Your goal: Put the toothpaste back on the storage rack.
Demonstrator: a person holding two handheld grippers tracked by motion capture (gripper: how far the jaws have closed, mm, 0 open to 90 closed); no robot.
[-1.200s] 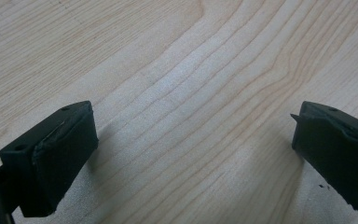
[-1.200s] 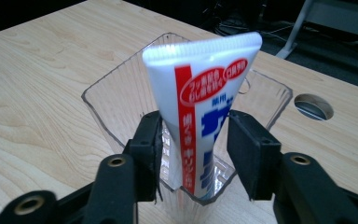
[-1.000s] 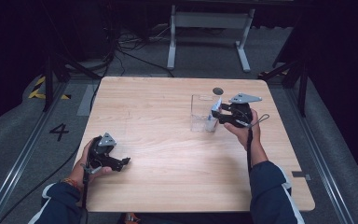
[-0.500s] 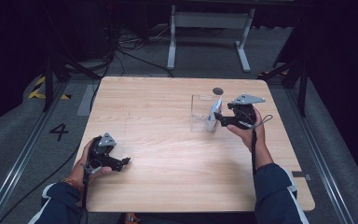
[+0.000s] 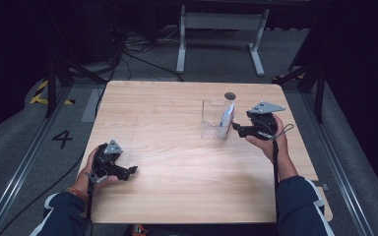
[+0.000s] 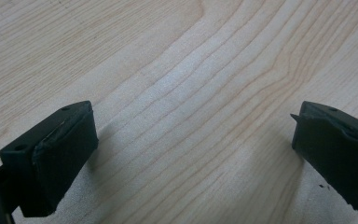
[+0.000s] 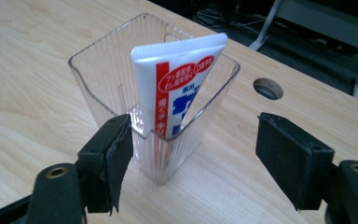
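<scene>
The left gripper (image 5: 131,170) is held low over the wooden table (image 5: 167,123), near the person's edge; its jaws are spread wide with bare wood grain between them, nothing gripped. It is judged to be parked there, kept clear of the work across the table.

Over at the right gripper (image 5: 236,127), the jaws are also spread, and nothing is pinched. Just ahead of them stands the clear ribbed cup (image 7: 121,88), its near corner between the jaws' tips. A white tube (image 7: 177,84) with red and blue print is seen standing inside, leaning against the cup's wall. Beyond the cup, a round hole (image 7: 267,88) is seen in the tabletop.
</scene>
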